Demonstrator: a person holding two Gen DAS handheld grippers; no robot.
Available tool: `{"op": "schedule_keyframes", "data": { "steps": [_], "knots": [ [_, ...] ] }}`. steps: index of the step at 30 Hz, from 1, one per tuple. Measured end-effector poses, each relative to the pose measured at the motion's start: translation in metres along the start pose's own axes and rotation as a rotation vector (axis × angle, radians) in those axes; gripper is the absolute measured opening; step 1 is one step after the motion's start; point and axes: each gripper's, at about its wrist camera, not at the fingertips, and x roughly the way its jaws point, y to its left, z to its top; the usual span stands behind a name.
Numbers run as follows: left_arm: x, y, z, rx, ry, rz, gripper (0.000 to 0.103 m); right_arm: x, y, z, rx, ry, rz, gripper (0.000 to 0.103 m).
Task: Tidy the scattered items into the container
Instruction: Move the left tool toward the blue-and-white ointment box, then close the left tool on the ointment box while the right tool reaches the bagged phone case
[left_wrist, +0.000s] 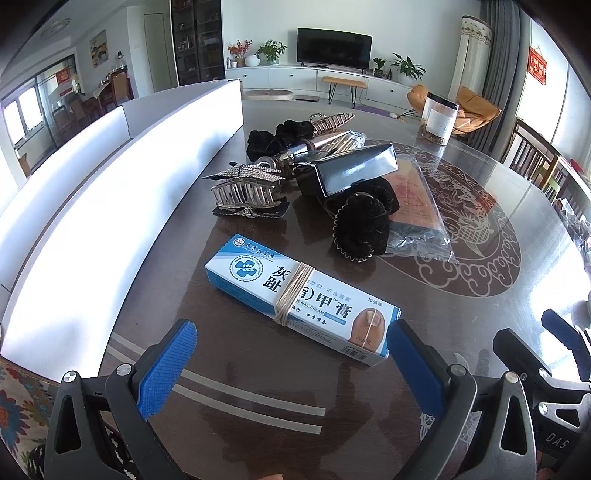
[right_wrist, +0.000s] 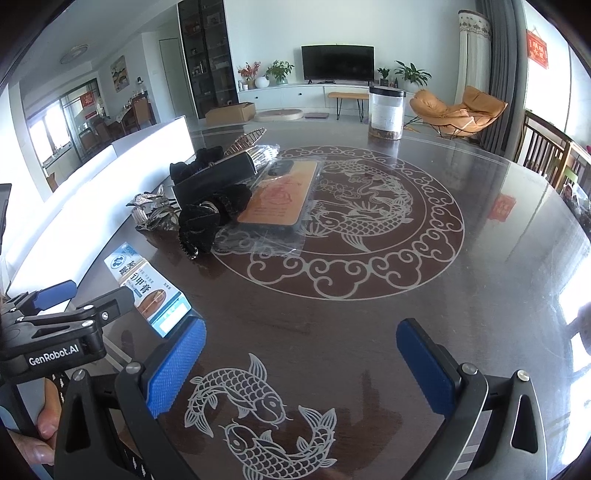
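Left wrist view first: at the far left I see the white container (left_wrist: 122, 192), a long open box with pale walls running from lower left up toward the top centre. Just right of it, mid-frame, lies a rhinestone hair claw (left_wrist: 245, 190), and behind that a black scrunchie (left_wrist: 280, 136) with a gold wire hair clip (left_wrist: 330, 120) at the top of the heap. A shiny black box (left_wrist: 351, 173) sits tilted on the pile, with a second black scrunchie (left_wrist: 360, 225) in front of it. Right of those lies an orange phone case in a clear bag (left_wrist: 415, 201). Near the upper right stands a clear jar with a black lid (left_wrist: 437, 118). In the lower centre, a blue and white nail cream box (left_wrist: 301, 308) bound with a rubber band lies flat on the dark table (left_wrist: 480, 332), its near end touching or just beside my right pad. My left gripper (left_wrist: 291, 362) stands wide apart, and nothing is pressed between the blue pads.

Right wrist view: the left gripper (right_wrist: 79, 293) shows at the lower left, over the nail cream box (right_wrist: 147, 284). My right gripper (right_wrist: 301, 358) is spread wide over bare tabletop with a fish pattern, holding nothing. The heap lies at upper left, well apart from it.
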Motion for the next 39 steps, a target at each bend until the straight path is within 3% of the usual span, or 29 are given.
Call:
{"op": "schedule_keyframes", "data": {
  "steps": [15, 22, 28, 35, 39],
  "knots": [
    [0.007, -0.022, 0.015, 0.046, 0.010, 0.022, 0.103, 0.009, -0.015, -0.004, 0.037, 0.017, -0.009, 0.103],
    [0.043, -0.031, 0.031, -0.054, 0.113, 0.077, 0.103, 0.012, -0.022, -0.006, 0.042, 0.025, -0.012, 0.103],
    [0.053, -0.014, 0.035, -0.117, 0.106, 0.102, 0.103, 0.018, -0.028, -0.007, 0.060, 0.037, -0.004, 0.103],
    [0.049, 0.015, 0.022, -0.142, 0.155, 0.156, 0.103, 0.024, -0.025, -0.005, 0.054, 0.057, 0.019, 0.103],
    [0.055, 0.029, 0.015, -0.187, 0.184, 0.148, 0.103, 0.031, -0.020, 0.001, 0.040, 0.071, 0.040, 0.103]
  ]
}}
